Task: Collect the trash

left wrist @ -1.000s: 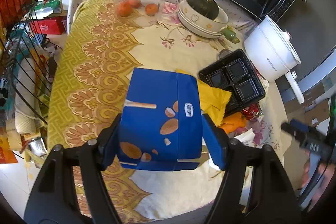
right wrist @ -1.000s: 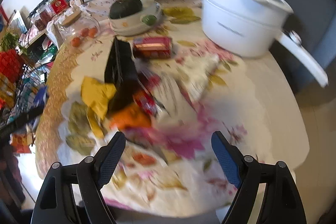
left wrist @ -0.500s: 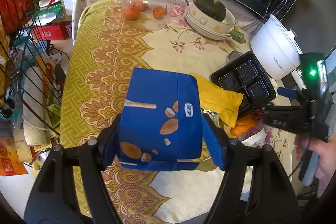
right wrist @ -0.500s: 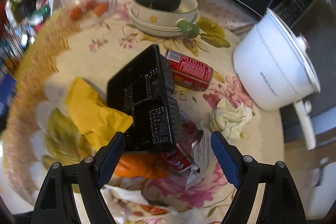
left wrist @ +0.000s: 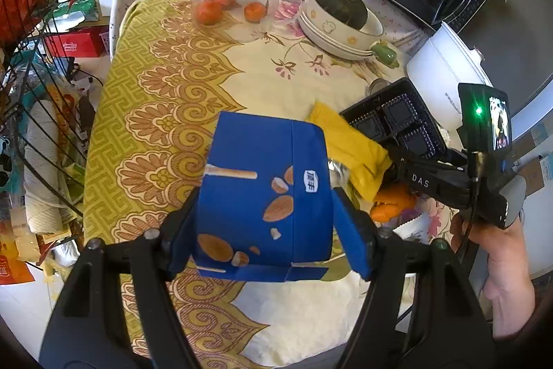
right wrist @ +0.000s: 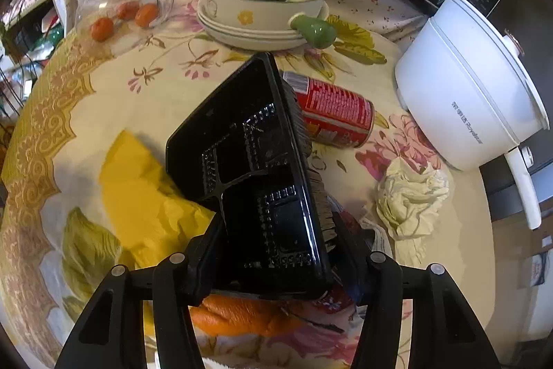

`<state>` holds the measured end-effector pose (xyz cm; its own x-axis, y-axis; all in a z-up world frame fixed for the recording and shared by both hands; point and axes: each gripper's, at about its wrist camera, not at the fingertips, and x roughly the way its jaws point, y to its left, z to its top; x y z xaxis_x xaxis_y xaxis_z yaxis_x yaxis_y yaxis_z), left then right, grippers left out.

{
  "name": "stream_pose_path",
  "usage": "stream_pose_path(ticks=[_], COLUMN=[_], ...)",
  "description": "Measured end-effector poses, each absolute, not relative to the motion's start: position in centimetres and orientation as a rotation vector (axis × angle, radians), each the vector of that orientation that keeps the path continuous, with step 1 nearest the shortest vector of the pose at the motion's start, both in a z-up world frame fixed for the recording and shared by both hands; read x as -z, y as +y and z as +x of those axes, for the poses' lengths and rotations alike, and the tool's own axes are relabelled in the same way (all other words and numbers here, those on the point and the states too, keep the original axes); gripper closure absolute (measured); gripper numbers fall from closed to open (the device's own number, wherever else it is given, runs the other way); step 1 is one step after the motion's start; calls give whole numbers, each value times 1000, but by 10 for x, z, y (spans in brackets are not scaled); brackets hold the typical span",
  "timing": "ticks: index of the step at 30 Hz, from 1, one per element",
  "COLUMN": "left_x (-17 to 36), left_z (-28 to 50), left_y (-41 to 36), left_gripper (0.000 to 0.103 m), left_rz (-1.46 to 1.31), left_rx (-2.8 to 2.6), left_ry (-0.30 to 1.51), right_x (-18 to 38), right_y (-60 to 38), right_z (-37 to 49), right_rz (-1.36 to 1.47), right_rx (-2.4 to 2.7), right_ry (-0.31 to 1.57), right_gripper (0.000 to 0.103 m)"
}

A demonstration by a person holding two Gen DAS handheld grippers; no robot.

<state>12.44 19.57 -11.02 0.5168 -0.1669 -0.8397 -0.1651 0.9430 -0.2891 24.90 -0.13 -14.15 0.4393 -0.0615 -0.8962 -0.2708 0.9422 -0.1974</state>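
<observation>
My left gripper (left wrist: 264, 223): black forked arms, silver screws, blue finger pads (left wrist: 352, 239). My right gripper (right wrist: 273, 251): the same black frame, white "DAS" lettering, green lamp, small lit screen, black cable by my bare hand (left wrist: 503, 268).

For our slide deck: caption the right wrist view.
Right claw closing on a black tray among table litter.

Tray (right wrist: 255, 175) lies between wrapper (right wrist: 138, 189) and can (right wrist: 335, 113).

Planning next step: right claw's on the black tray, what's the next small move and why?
Probably lift the black tray straight up. The right claw has just been closing, its fingers now on the tray's sides; the tray lies tilted over the yellow wrapper and the red can.
</observation>
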Motion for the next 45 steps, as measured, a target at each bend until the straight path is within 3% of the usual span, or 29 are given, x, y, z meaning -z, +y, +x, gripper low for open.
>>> stream_pose_path(ticks=[11, 18, 27, 37, 41, 45], left_x=[108, 104, 101, 93, 98, 99], left_z=[125, 123, 118, 116, 117, 119], left_y=[184, 165, 141, 100, 85, 73], left_gripper=[30, 30, 30, 30, 30, 30], left_rz=[-358, -323, -295, -264, -273, -259], left_rx=[32, 64, 91, 137, 160, 174], left_ry=[1031, 1026, 1026, 1009, 1029, 1032], right_x=[88, 64, 78, 121, 129, 108], right_y=[-11, -50, -151, -260, -273, -274], right_z=[215, 174, 128, 136, 141, 133], right_rz=[-433, -319, -169, 168, 155, 93], right_rx=[-185, -265, -226, -124, -74, -59], right_ry=[980, 1029, 1105, 1207, 1242, 1176], right_gripper=[48, 47, 47, 46, 29, 26])
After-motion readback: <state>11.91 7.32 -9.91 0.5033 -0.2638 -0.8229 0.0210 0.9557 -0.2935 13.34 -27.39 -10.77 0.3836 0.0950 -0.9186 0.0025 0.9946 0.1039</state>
